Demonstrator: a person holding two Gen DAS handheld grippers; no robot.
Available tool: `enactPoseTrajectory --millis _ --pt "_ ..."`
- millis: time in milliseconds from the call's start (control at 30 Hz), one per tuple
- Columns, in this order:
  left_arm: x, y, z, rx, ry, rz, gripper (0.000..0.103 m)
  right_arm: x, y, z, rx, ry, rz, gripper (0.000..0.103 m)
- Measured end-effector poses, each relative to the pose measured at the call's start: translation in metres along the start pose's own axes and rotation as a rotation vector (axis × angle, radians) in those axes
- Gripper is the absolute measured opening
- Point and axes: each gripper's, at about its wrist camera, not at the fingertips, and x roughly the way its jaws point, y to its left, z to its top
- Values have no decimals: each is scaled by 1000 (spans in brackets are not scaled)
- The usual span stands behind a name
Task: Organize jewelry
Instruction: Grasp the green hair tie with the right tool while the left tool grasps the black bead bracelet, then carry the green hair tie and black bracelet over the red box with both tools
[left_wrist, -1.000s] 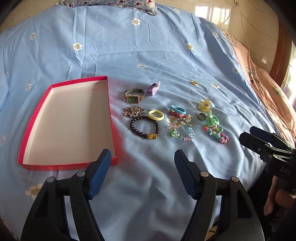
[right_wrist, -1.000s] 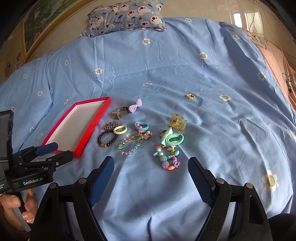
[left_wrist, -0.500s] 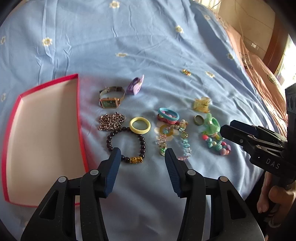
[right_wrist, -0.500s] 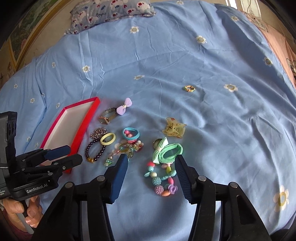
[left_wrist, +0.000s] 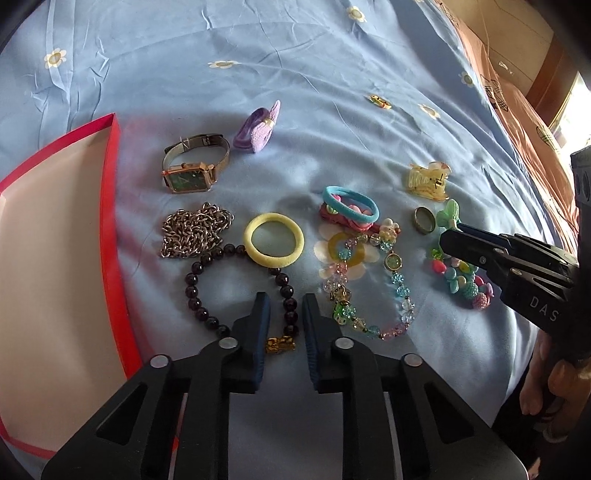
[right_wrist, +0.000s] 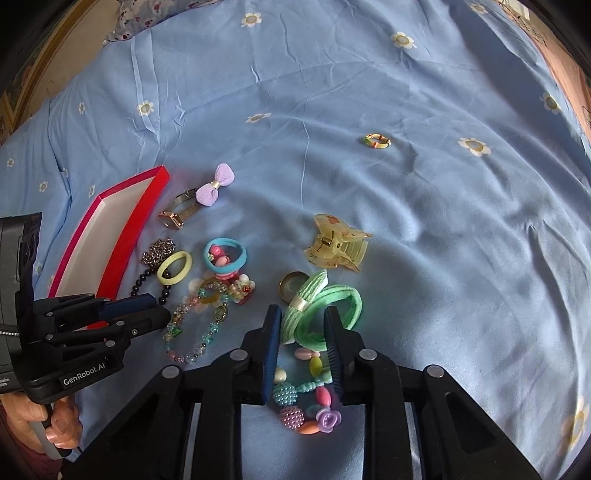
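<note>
Jewelry lies on a blue bedsheet beside a red-rimmed box (left_wrist: 110, 236). My left gripper (left_wrist: 286, 306) is low over the dark bead bracelet (left_wrist: 207, 258), its narrowed jaws astride the bracelet's right side near the gold charm (left_wrist: 280, 345); a gap shows each side of the beads. My right gripper (right_wrist: 301, 321) is low over the green hair tie (right_wrist: 332, 306) and the colourful bead bracelet (right_wrist: 310, 402), its narrowed jaws astride the tie's near end, not pressing it.
Around lie a watch (left_wrist: 188, 173), a silver chain (left_wrist: 192, 229), a yellow ring band (left_wrist: 275, 240), a purple bow (left_wrist: 256, 127), a blue hair tie (left_wrist: 351, 203), a crystal bracelet (left_wrist: 369, 295), a yellow claw clip (right_wrist: 336, 243), a metal ring (right_wrist: 290, 286) and a small ring (right_wrist: 376, 141).
Both grippers have dropped forward onto the jewelry and narrowed their jaws, the left around the dark bracelet, the right around the green hair tie.
</note>
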Motion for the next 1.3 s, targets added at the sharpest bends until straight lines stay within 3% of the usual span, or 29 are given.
enactPoseTrajectory --millis 67,300,767,1167,1300 --pt "0 0 0 11 -3 -8 7 1 0 1 1 0 4 17" --pt "-15 0 -3 12 -60 -23 6 -9 2 2 1 -43 18 14" --pt "-90 24 -11 -83 -221 -55 6 -37 39 11 -57 -103 104 13" --pt "-151 90 -37 -218 -337 33 6 -30 128 22 -192 -84 263 13" --pt "-156 116 -48 -262 -337 77 6 -20 171 21 -255 -63 325 13"
